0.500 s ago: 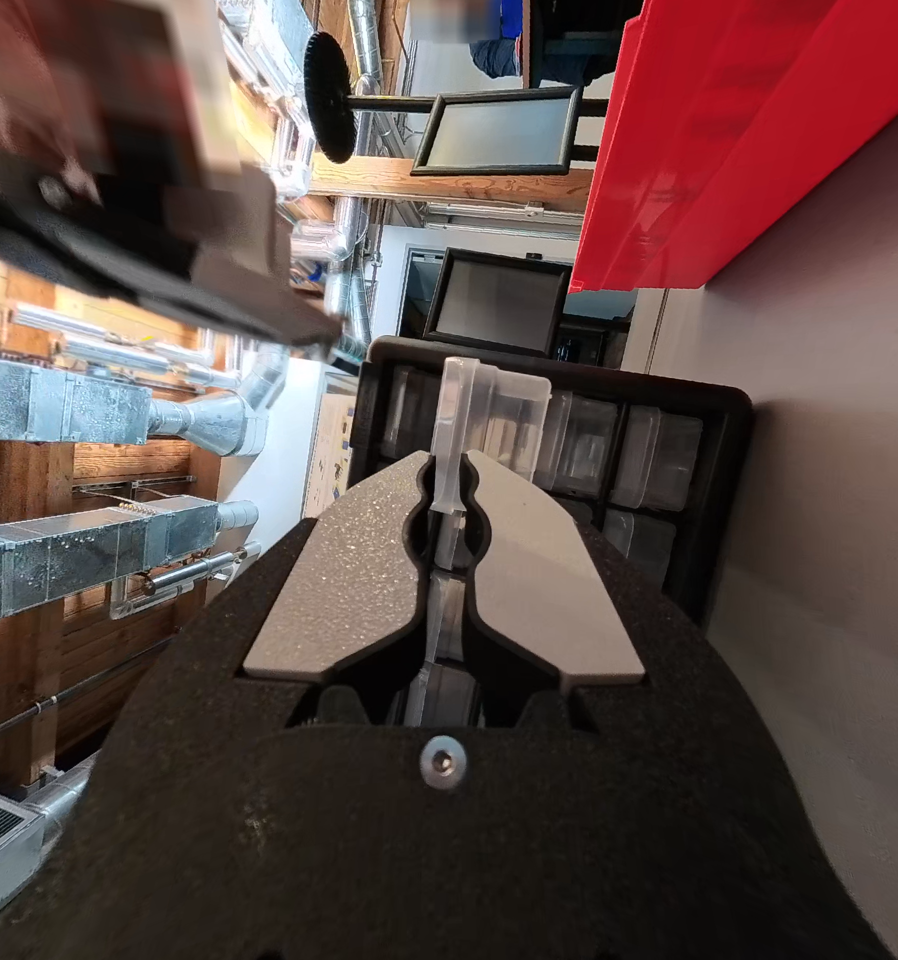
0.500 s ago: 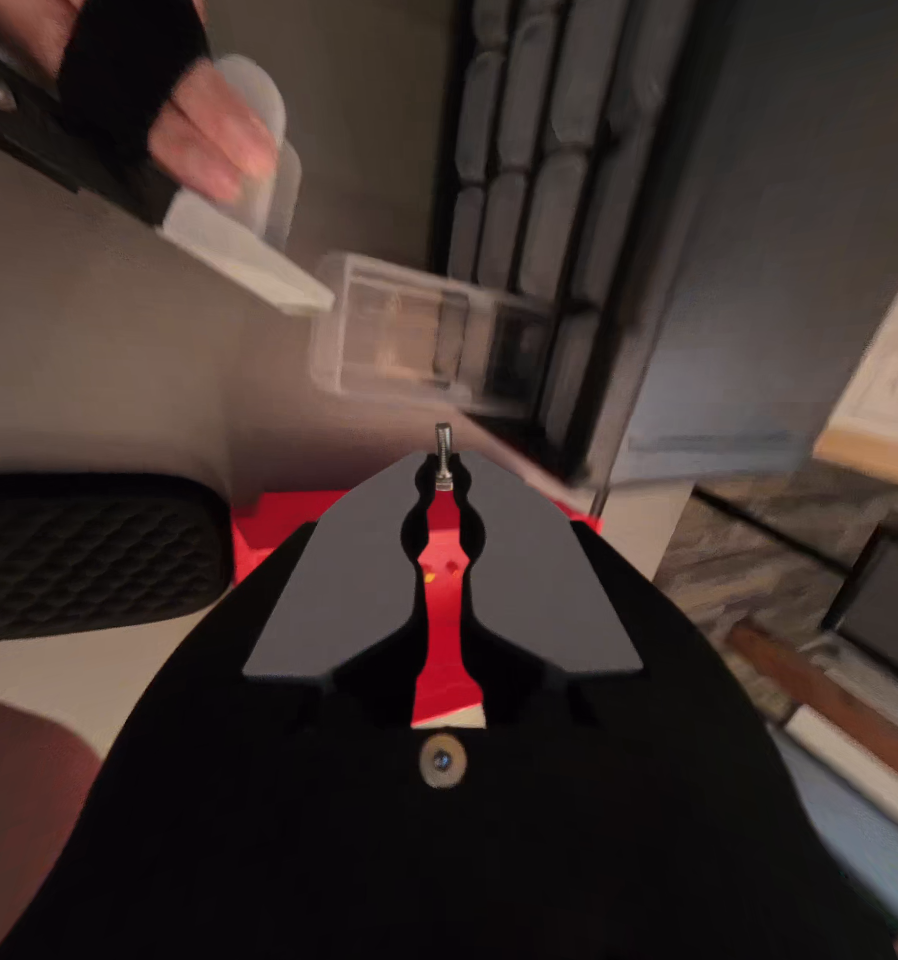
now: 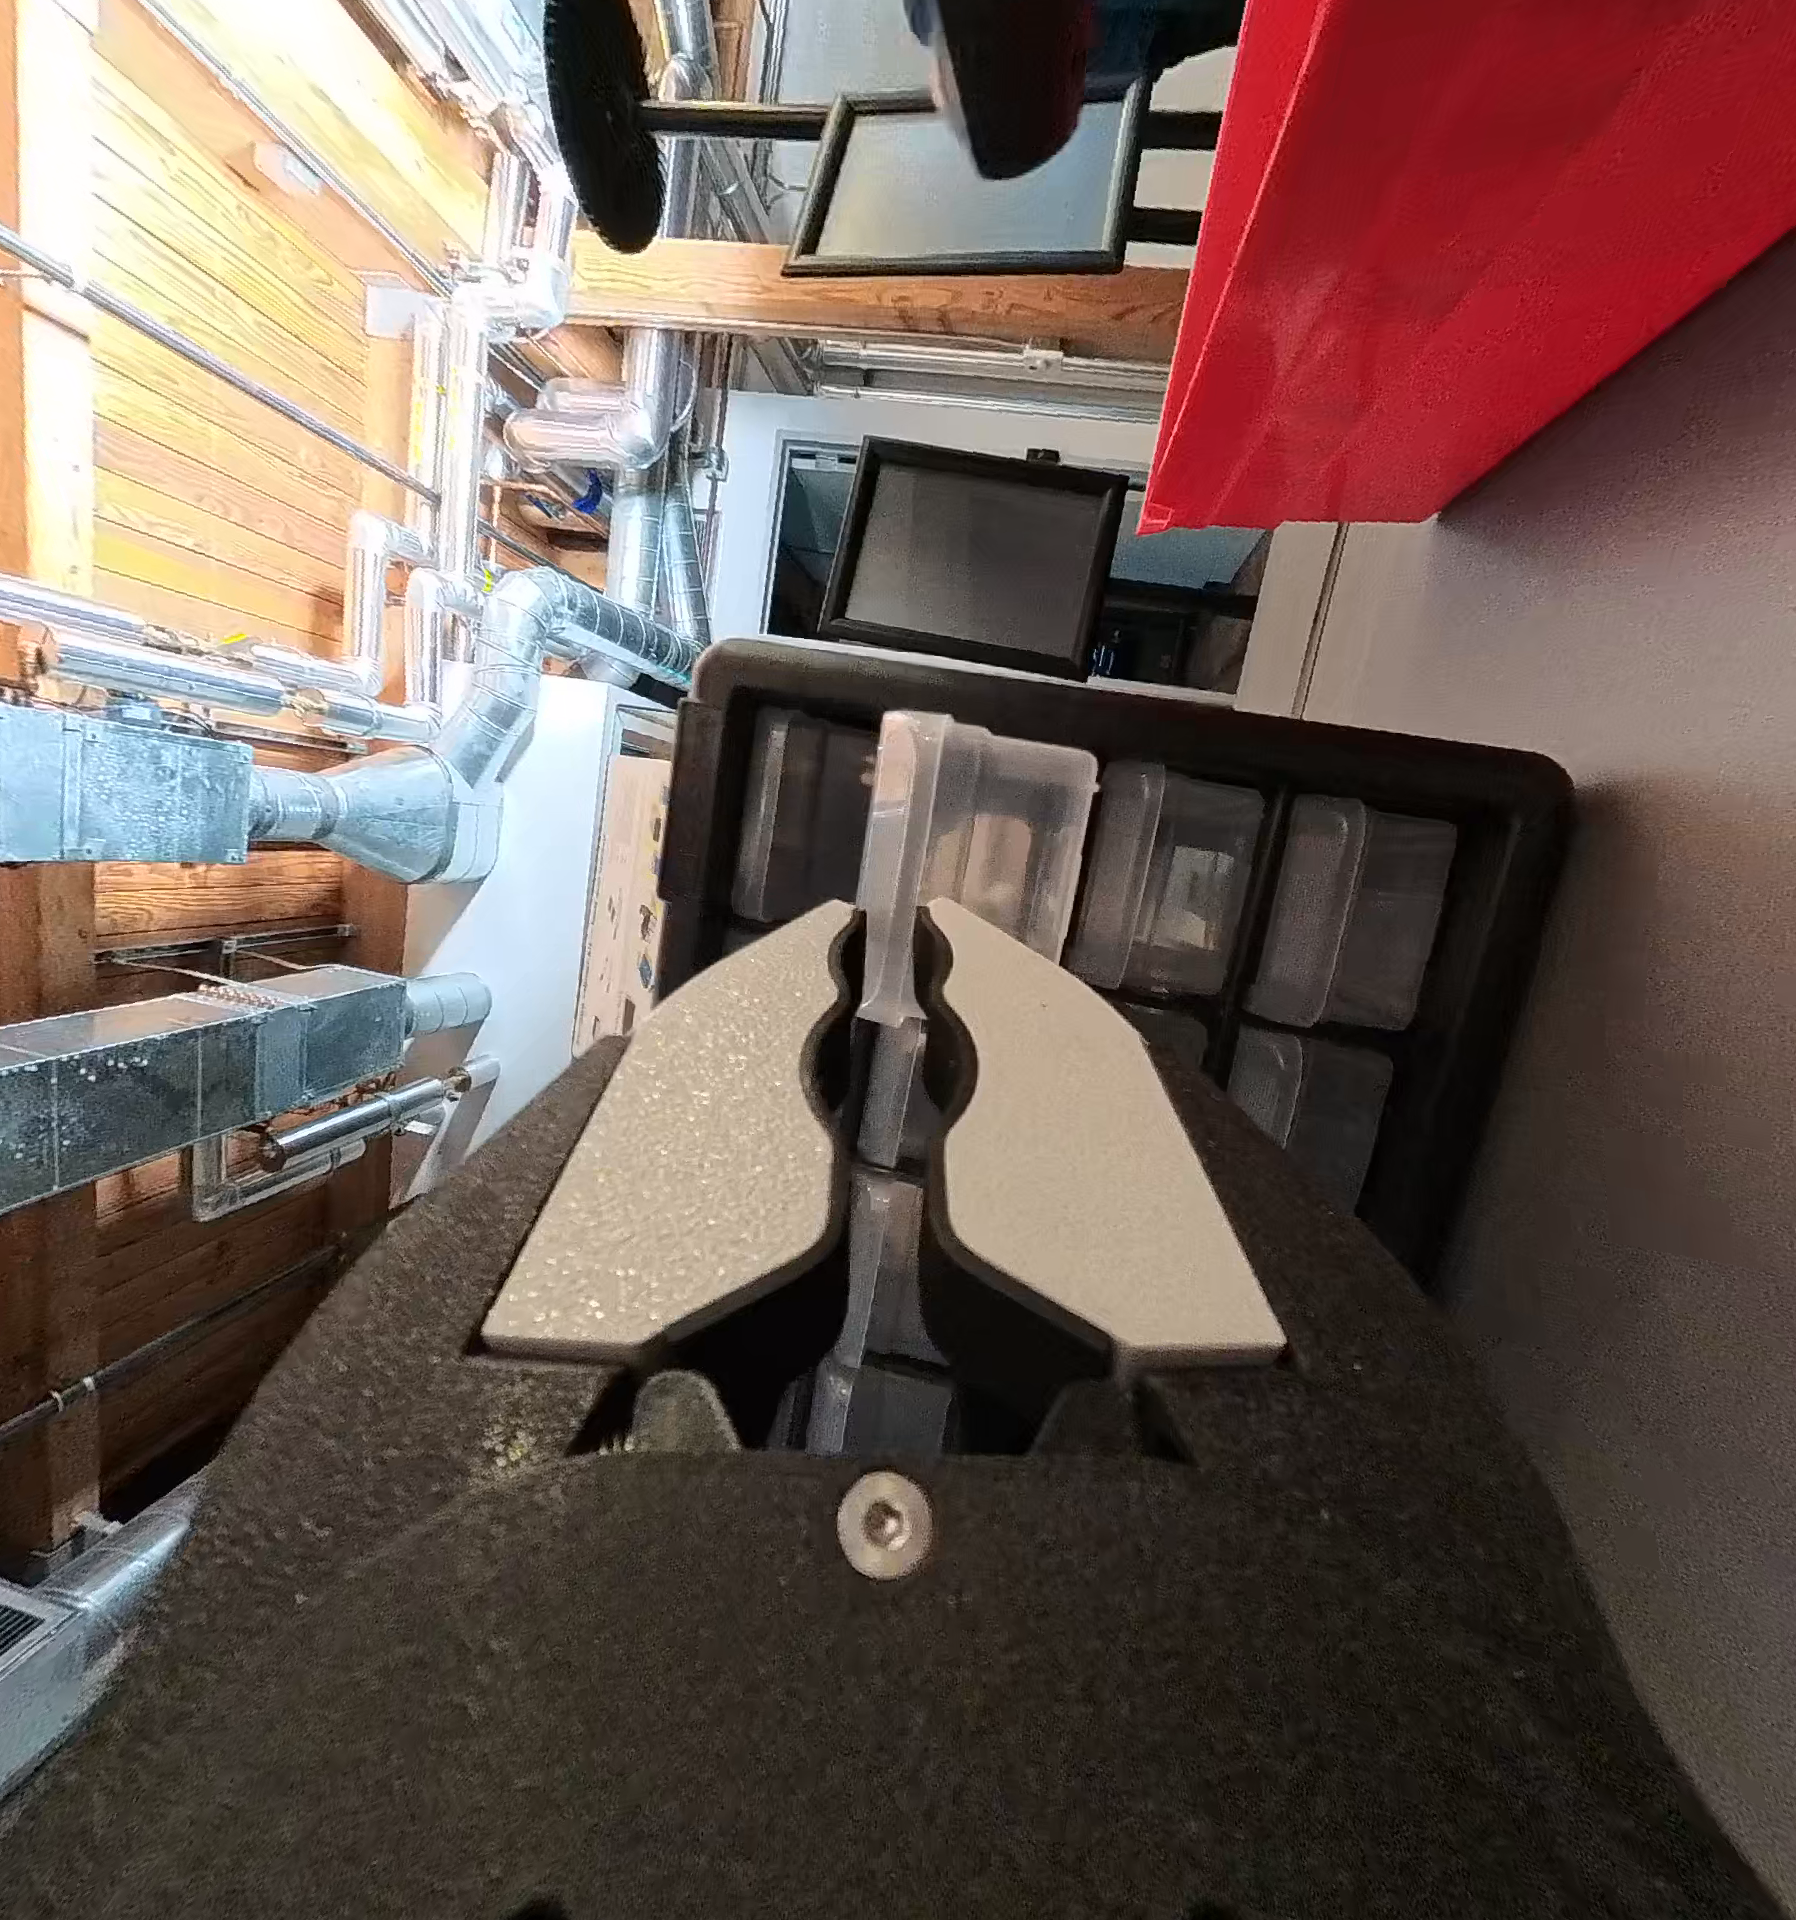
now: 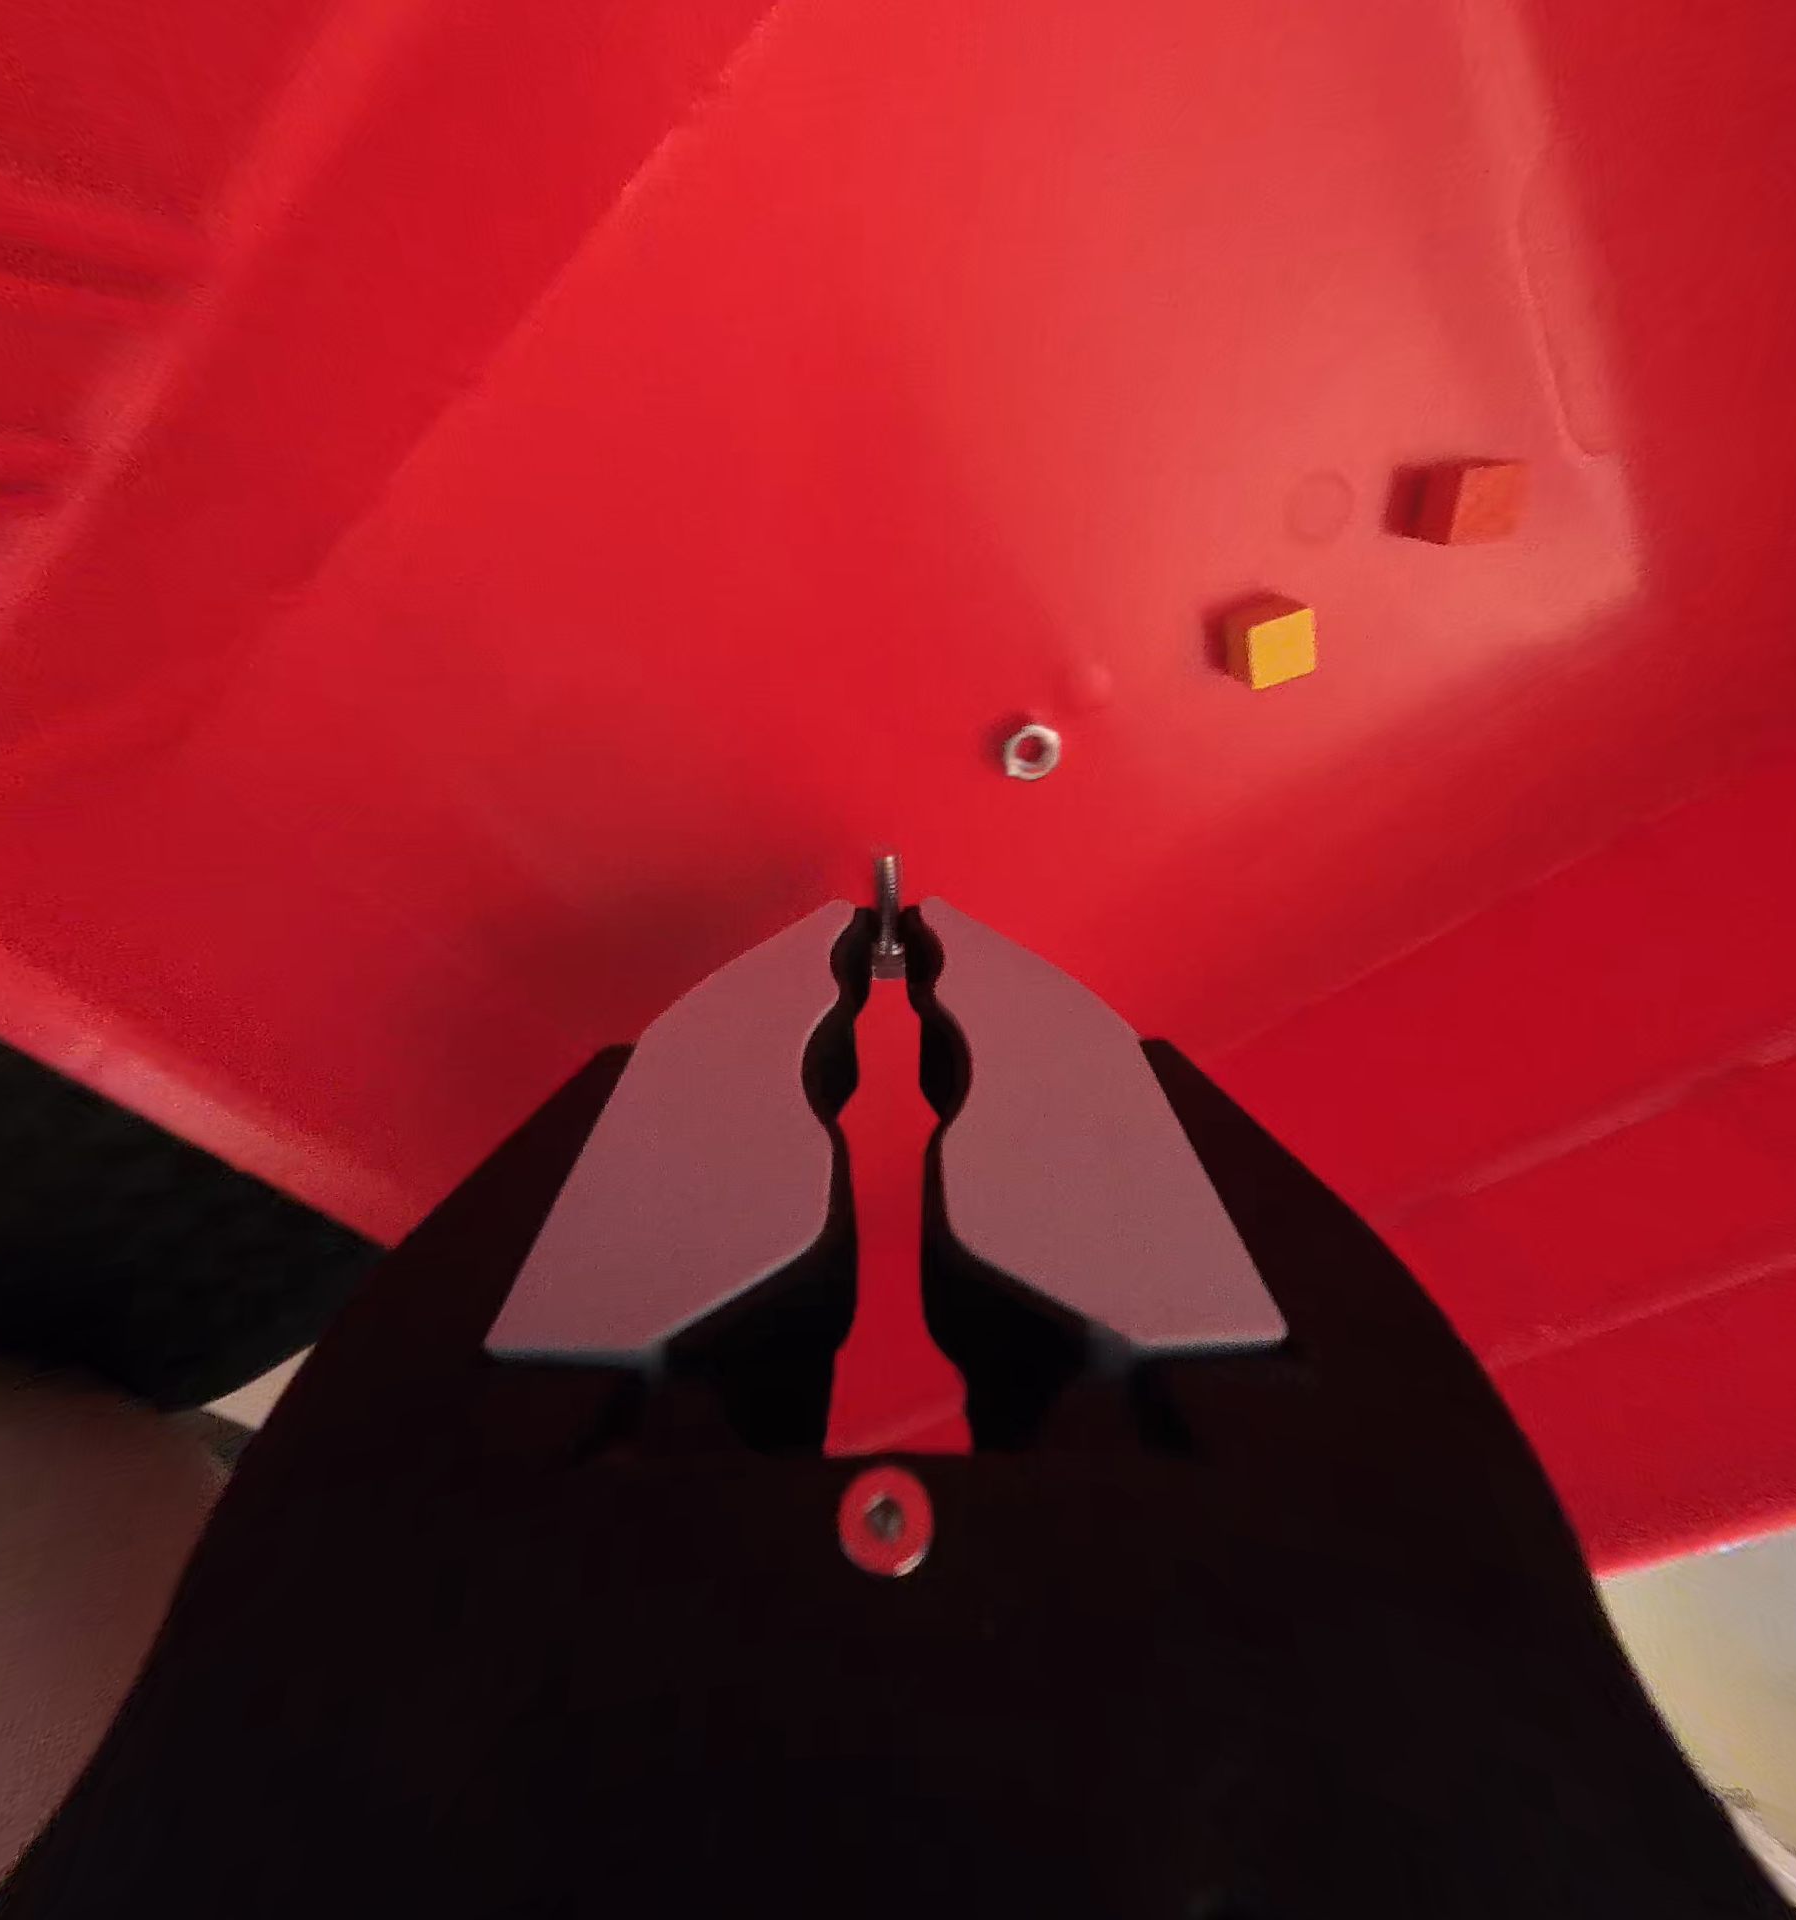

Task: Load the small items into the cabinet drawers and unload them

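The right tool [image 4: 886, 914] is pinching a small screw [image 4: 886, 902] at its tips, hovering above the red bin [image 4: 665, 520], where a nut [image 4: 1032, 750] and two cubes are lying. This is likely unloading: next, releasing the screw. The left tool [image 3: 889, 925] is gripping a clear drawer [image 3: 977, 821], pulled from the black cabinet [image 3: 1496, 790] beyond.

In the right wrist view the red bin [image 4: 665, 520] floor lies open from 9 to 12 o'clock. A nut [image 4: 1033, 750] sits at 1 o'clock just beyond the jaws; a yellow cube [image 4: 1278, 646] and a red cube [image 4: 1465, 501] lie farther out at 2. In the left wrist view the black cabinet [image 3: 1496, 935] blocks 12 to 2 o'clock, with bare bench [image 3: 1704, 1351] at 3.
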